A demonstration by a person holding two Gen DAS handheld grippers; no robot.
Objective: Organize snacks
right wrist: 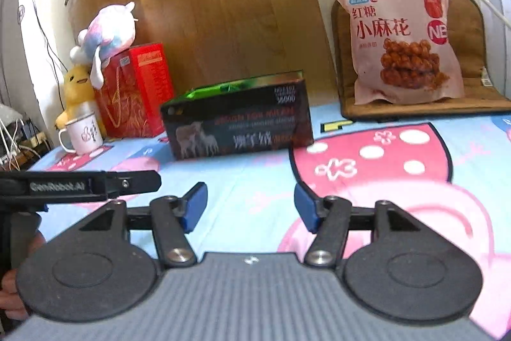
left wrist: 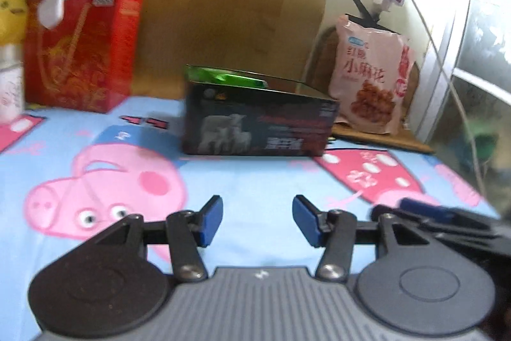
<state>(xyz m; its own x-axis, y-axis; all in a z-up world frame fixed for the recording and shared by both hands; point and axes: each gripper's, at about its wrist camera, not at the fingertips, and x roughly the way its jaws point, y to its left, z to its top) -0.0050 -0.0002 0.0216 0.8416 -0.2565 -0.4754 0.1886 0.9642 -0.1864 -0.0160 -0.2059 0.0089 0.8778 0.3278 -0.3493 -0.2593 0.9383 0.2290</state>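
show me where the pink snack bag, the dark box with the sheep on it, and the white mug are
pink snack bag (right wrist: 402, 37), right wrist view, on its printed front.
dark box (right wrist: 239, 123), right wrist view, on its front face.
white mug (right wrist: 85, 133), right wrist view, on its side wall.

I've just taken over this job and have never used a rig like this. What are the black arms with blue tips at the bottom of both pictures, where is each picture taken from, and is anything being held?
There is no robot here. A person holds one two-finger gripper in each hand, and each gripper has a camera looking forward along its fingers.

One picture comes from the left gripper, the other from the right gripper. The blue tips are the finger pads. Both grippers are open with nothing between the pads, so nothing is held.

Ahead, on a cartoon-print cloth, stands a dark box with its top open and green packaging showing inside. Behind it to the right, a pink snack bag leans upright on a brown cushion. On the left are a red gift bag, soft toys and a white mug.
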